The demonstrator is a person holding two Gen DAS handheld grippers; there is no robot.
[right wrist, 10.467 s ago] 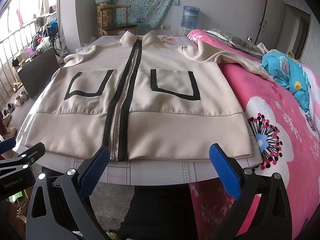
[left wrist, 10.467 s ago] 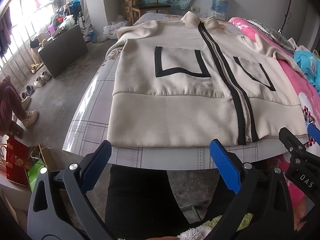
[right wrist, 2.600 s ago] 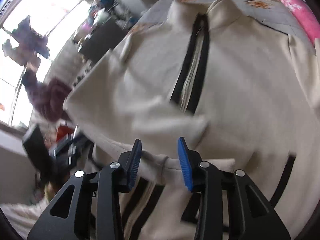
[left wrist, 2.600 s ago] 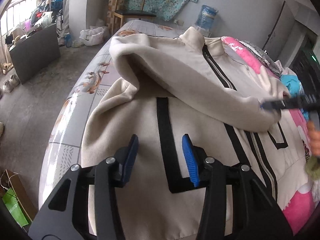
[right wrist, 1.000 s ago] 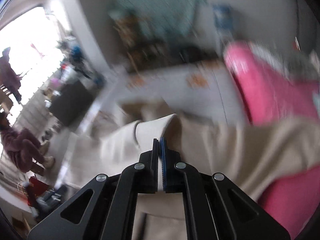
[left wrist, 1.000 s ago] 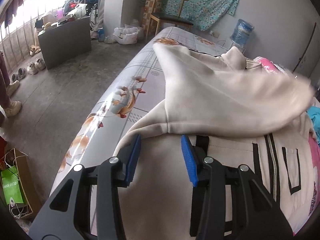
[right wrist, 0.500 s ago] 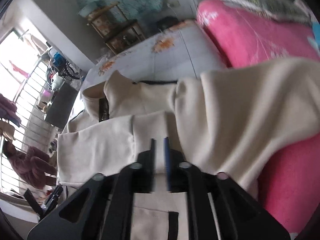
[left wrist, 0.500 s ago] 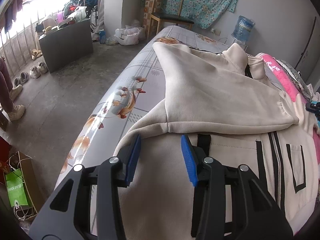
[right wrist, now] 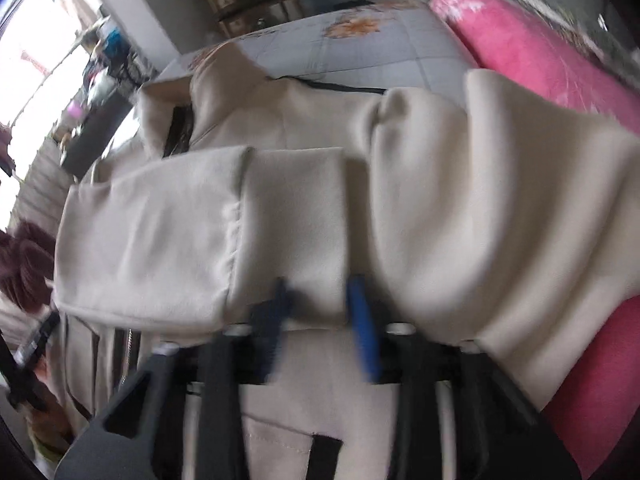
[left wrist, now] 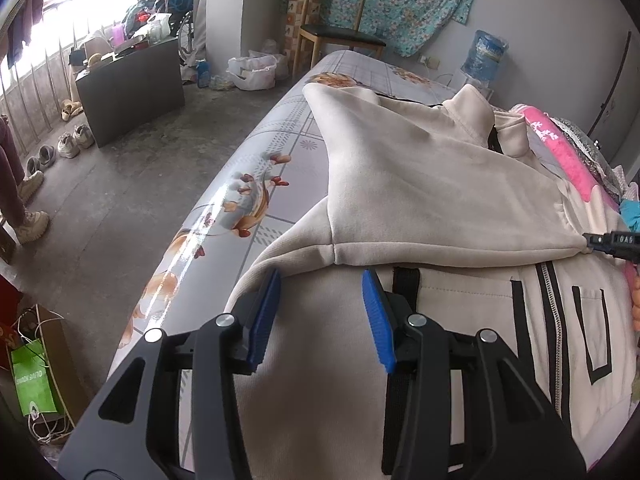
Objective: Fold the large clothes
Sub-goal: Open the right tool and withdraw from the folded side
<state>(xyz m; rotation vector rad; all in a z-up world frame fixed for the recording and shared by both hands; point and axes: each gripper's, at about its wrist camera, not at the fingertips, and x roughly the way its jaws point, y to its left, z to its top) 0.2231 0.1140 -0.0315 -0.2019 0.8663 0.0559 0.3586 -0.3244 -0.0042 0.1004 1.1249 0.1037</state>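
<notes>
A cream zip jacket with black trim lies front up on the flowered table. Its left sleeve is folded across the chest. My left gripper is open just below the sleeve's fold at the armpit, with only the jacket body under its pads. In the right wrist view, the sleeve's cuff lies flat just ahead of my right gripper. Its jaws are closing, the blurred blue pads still apart with cream cloth in the gap. The right gripper's tip shows at the cuff end in the left view.
A pink blanket covers the bed to the right of the jacket. Left of the table are bare floor, a dark cabinet, shoes and a green bag. A chair and a water bottle stand beyond the far end.
My right gripper came down with the cuff and laid the sleeve across the chest. Its jaws, shut on the cuff a second ago, now stand apart. The left gripper kept still.
</notes>
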